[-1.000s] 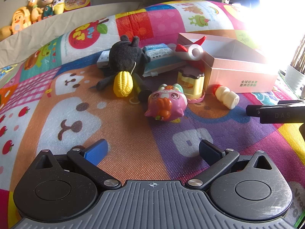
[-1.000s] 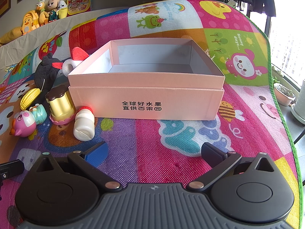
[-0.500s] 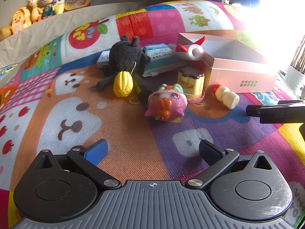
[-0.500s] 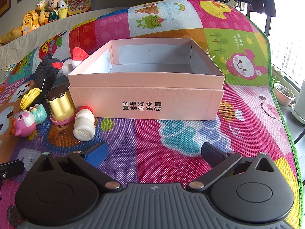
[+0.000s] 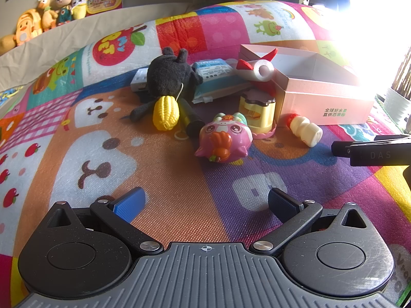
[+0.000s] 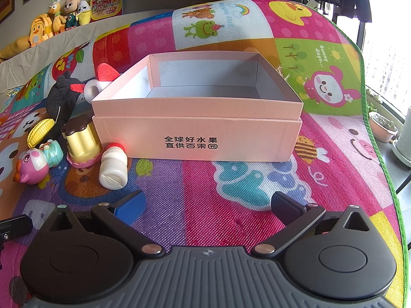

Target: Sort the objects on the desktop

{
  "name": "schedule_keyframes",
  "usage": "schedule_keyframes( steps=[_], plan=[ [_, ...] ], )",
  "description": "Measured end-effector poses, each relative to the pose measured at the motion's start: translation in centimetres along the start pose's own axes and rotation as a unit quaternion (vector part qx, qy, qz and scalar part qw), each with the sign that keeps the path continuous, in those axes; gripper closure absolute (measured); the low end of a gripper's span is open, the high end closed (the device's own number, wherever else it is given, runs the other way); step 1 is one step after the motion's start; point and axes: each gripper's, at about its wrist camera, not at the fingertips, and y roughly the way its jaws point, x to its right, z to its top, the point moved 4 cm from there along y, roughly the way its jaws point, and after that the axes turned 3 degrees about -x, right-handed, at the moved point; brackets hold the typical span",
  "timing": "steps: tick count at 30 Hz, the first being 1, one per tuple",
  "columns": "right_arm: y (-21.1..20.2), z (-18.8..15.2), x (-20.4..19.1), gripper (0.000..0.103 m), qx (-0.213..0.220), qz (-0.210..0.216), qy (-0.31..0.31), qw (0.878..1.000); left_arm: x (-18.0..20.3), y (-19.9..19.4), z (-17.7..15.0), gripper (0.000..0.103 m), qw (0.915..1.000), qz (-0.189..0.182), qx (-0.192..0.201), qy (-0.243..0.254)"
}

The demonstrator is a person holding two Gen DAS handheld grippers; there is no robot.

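While toys lay beside the pink box [image 6: 196, 138], the left gripper [image 5: 205, 202] and right gripper [image 6: 206, 205] hovered, fingers spread, holding nothing.

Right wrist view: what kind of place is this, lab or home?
Most likely a home, perhaps a child's play area: a cartoon-print play mat is the work surface, plush toys line a ledge behind, and potted plants sit by a window.

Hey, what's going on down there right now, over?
Left gripper open, empty. Right gripper open, empty. Pink box holds nothing visible; toys lie beside it, little bottle nearest. Nothing blocking, over.
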Motion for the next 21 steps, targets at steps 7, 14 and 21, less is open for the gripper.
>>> schedule_keyframes(
  steps=[7, 14, 21],
  plan=[
    [-0.02, -0.01, -0.01, 0.000, 0.000, 0.000, 0.000, 1.000, 0.00, 0.00, 0.00, 0.000, 1.0000, 0.000, 0.000, 0.000],
    [-0.09, -0.05, -0.05, 0.000, 0.000, 0.000, 0.000, 1.000, -0.06, 0.01, -0.01, 0.000, 1.0000, 0.001, -0.002, -0.001],
    [-0.14, -0.03, 0.03, 0.000, 0.000, 0.000, 0.000, 1.000, -0.08, 0.03, 0.07, 0.000, 1.0000, 0.002, -0.007, -0.002]
  ],
)
